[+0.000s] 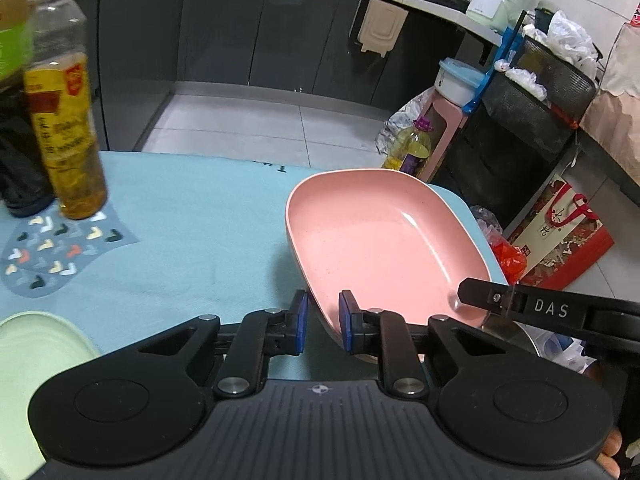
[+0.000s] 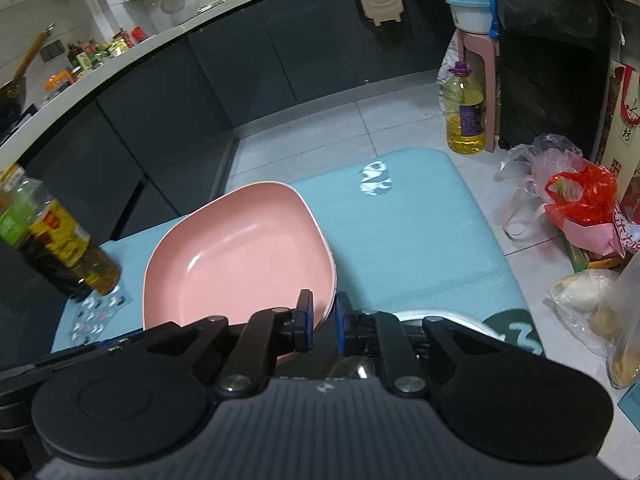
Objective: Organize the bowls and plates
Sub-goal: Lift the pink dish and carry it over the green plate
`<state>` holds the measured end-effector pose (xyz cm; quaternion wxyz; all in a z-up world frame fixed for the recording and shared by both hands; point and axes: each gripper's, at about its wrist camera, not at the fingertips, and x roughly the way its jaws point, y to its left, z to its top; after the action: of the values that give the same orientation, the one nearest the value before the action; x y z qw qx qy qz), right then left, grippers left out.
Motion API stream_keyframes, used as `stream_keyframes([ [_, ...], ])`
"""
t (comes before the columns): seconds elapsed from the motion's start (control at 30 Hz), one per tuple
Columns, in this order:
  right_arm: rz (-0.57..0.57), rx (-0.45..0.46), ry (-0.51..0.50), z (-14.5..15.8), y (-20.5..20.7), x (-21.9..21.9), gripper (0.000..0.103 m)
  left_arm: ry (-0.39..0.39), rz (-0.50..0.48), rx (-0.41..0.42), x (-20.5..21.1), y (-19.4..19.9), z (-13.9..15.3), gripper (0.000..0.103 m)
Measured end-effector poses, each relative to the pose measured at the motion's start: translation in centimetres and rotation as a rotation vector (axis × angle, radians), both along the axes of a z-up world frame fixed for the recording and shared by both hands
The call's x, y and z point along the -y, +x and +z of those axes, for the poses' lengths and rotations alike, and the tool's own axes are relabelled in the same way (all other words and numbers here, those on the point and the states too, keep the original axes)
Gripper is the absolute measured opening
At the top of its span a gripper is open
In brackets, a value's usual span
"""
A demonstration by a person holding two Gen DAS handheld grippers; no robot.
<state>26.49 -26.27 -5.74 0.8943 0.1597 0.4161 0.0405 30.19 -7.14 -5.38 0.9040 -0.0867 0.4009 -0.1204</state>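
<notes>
Two tools grip one pink dish [image 1: 384, 240], each clamped on its near rim from opposite sides. Left tool [image 1: 323, 322]: blue pads [image 1: 345, 320] pinch the dish's rim at its near-left corner, one pad inside the dish, the other outside. Right tool [image 2: 322, 322]: pads likewise closed over the rim at the dish's near-right corner; from the left wrist view one of its black fingers marked "DAS" [image 1: 520, 302] lies over the dish's right edge. Dish is a shallow, rounded-square plate, tilted, its near side raised off the light blue cloth [image 1: 192, 216] that covers the desk; whether the far edge touches the cloth, cannot tell. Left of the dish, well apart: a bottle of amber liquid [image 1: 68, 128] with a yellow cap, and just beside it a dark bottle with a green label [image 1: 14, 80], both standing at a patterned patch of the cloth. Near-left of the dish, at the frame corner: part of a pale green plate [image 1: 36, 344]. Under the dish's near-right corner: a shiny metal rim [image 1: 508, 332], mostly hidden. Beyond the dish, on the tiled floor: a jug of yellow oil [image 2: 464, 112] beside a pink stool [image 2: 480, 60], plastic bags to the right.
</notes>
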Motion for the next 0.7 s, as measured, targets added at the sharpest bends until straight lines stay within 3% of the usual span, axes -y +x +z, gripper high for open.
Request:
stream_keyframes([
  [0.7,0.164,0.036,-0.024,2.9,-4.6,-9.3,0.000,-0.031,0.108,0.072,-11.1,-8.3,2.4,0.015],
])
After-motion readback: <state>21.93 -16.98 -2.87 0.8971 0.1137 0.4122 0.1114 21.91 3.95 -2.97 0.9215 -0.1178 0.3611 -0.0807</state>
